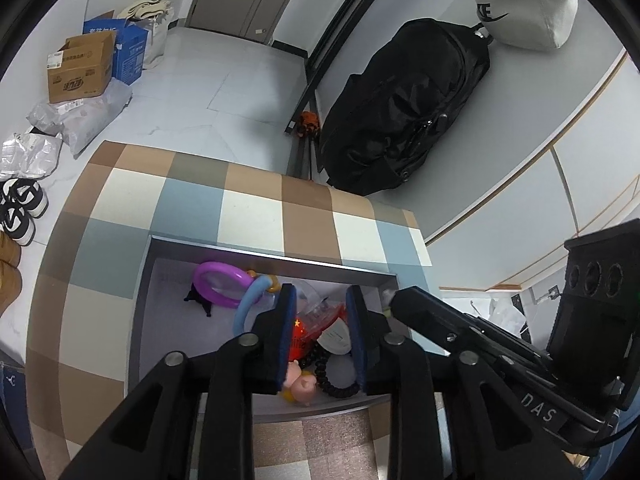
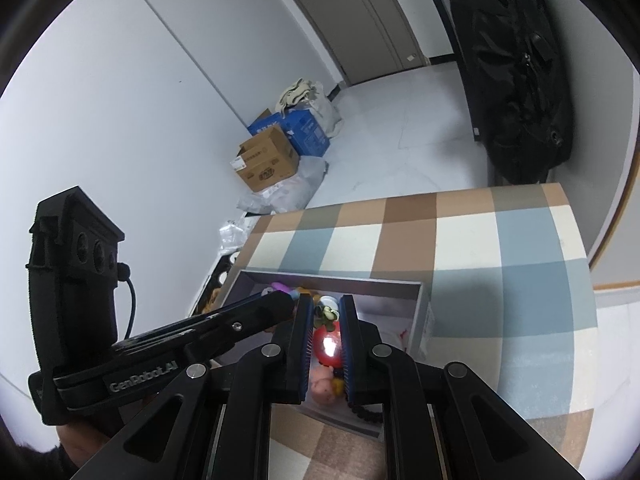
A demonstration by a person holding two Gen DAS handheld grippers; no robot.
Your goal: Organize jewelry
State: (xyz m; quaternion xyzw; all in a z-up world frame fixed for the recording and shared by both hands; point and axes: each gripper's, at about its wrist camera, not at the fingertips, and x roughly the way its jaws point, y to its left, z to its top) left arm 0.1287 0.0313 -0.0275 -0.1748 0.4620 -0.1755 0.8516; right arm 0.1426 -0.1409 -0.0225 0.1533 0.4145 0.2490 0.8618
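Grey box set on checked desk, trinkets piled inside, purple ring at its far left, left gripper fingers held part open over red trinket, nothing gripped, right gripper fingers narrowly parted above it, nothing seen clamped

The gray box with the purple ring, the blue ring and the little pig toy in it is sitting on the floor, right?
Not quite. The gray box holding the purple ring, the blue ring and the little pig toy sits on the checkered table, not the floor. The left wrist view shows it.
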